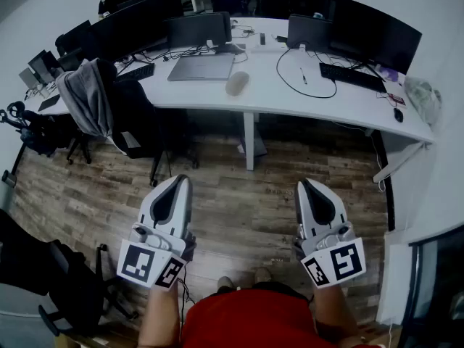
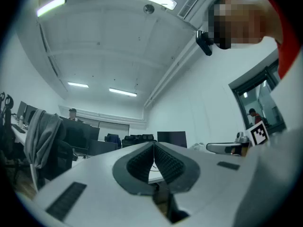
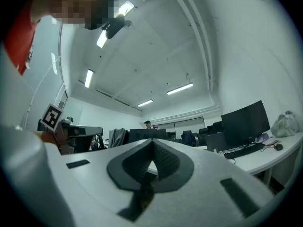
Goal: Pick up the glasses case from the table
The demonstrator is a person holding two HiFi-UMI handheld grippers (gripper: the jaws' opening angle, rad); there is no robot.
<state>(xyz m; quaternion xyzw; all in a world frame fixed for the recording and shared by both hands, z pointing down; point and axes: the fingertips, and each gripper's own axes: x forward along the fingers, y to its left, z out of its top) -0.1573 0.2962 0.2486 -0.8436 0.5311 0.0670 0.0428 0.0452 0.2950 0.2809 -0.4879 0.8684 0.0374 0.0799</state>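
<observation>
- Nothing of the task is done yet, by my reading: the glasses case lies untouched on the white surface, and the reach, the grasp and the lift are all still to do.
- I take the pale, rounded oblong just right of the closed laptop to be the case. It sits near the surface's near edge, roughly in the middle of its width.
- My left claw is pressed together with nothing between its pads. Its own view shows the ribbed pads meeting at the tips.
- My right claw is likewise pressed together and empty in its own view.
- Both claws hang over the wooden floor on the near side of the surface, well apart from the case and pointing toward the far side.
- The case is farther away than both, between their two lines, a little closer to the left claw's side.
- Whichever claw I send will, I judge, have to spread before it arrives, then come in over the near edge.
</observation>
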